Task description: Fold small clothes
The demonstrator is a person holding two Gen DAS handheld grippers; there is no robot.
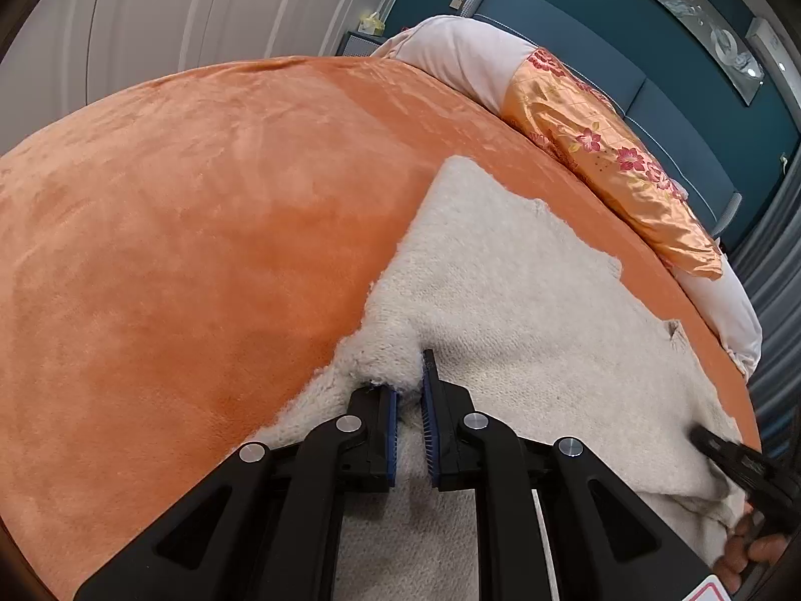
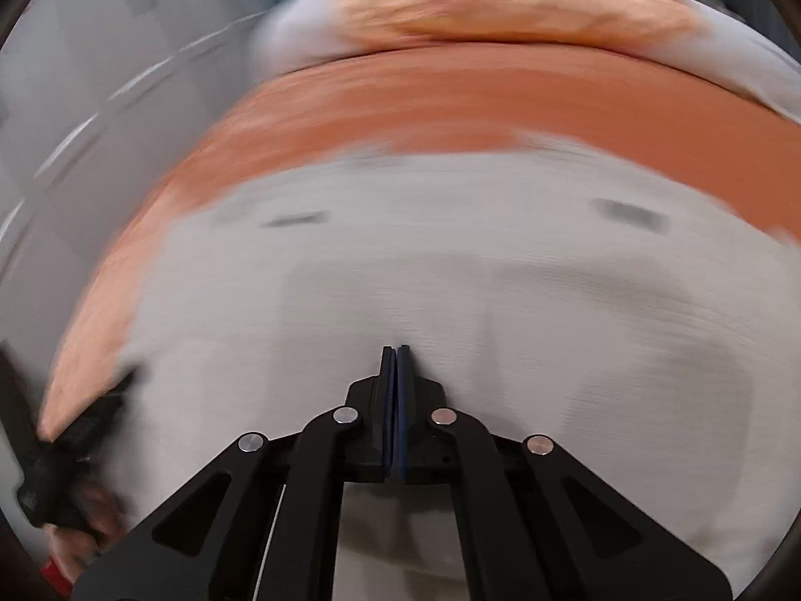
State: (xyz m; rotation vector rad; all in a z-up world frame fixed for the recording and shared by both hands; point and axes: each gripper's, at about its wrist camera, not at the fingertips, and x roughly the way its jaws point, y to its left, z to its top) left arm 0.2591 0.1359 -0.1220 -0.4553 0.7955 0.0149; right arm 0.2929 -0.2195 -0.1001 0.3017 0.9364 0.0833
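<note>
A cream fleece garment (image 1: 525, 310) lies spread on the orange bedspread (image 1: 175, 230). My left gripper (image 1: 408, 375) is shut on a bunched edge of the garment at its left side, with fabric pinched between the blue pads. My right gripper (image 2: 395, 350) has its jaws pressed together with nothing seen between them, over the garment (image 2: 450, 260); this view is blurred by motion. The right gripper also shows at the right edge of the left wrist view (image 1: 701, 435), at the garment's near right corner. The left gripper shows at the left edge of the right wrist view (image 2: 120, 385).
A floral orange pillow (image 1: 616, 160) and a white pillow (image 1: 465, 55) lie along the blue headboard (image 1: 601, 50) beyond the garment. White closet doors (image 1: 175, 10) stand past the bed's far left side.
</note>
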